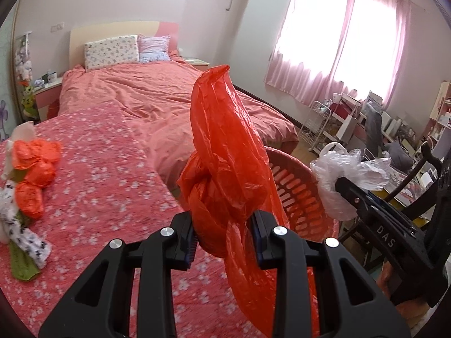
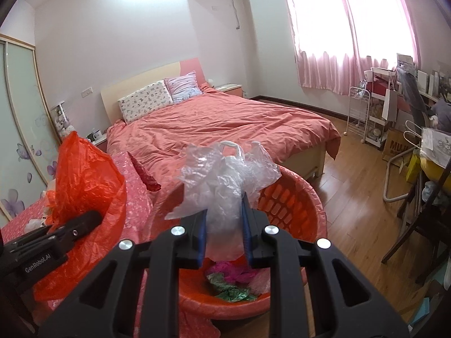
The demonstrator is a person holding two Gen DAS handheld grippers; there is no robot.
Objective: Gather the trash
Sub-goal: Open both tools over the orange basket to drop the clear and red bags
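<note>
Both claws carry trash and the red basket [image 2: 293,197] is the drop target. The right claw [image 2: 224,233] is clenched on a crumpled clear bag [image 2: 225,174], which bulges up and forward out of the jaws; most of it is above the pads, with a thin tail below. From the right wrist view this claw looks down into the basket's mouth, with the bag over the near part of the opening and pink and green scraps [image 2: 231,278] already on the bottom. So the right one looks closer to a drop: the basket is directly below and slightly ahead of it. The left claw [image 1: 224,233] is clenched on a red bag [image 1: 222,152], knotted near the pads, long axis roughly upright, one end poking up and a loose flap hanging below the jaws. From the left wrist view the basket [image 1: 298,197] is ahead and to the right of this claw, partly hidden behind the bag, so the left claw looks short of the rim, over the edge of the flowered cover [image 1: 93,186]. The right claw [image 1: 363,200] with its clear bag [image 1: 341,174] is seen to the right, near the basket's far rim. More trash remains: orange bags [image 1: 33,174] with patterned scraps lie at the cover's left, well away from both claws. Likely next: release right, then swing left rightward over the rim.
</note>
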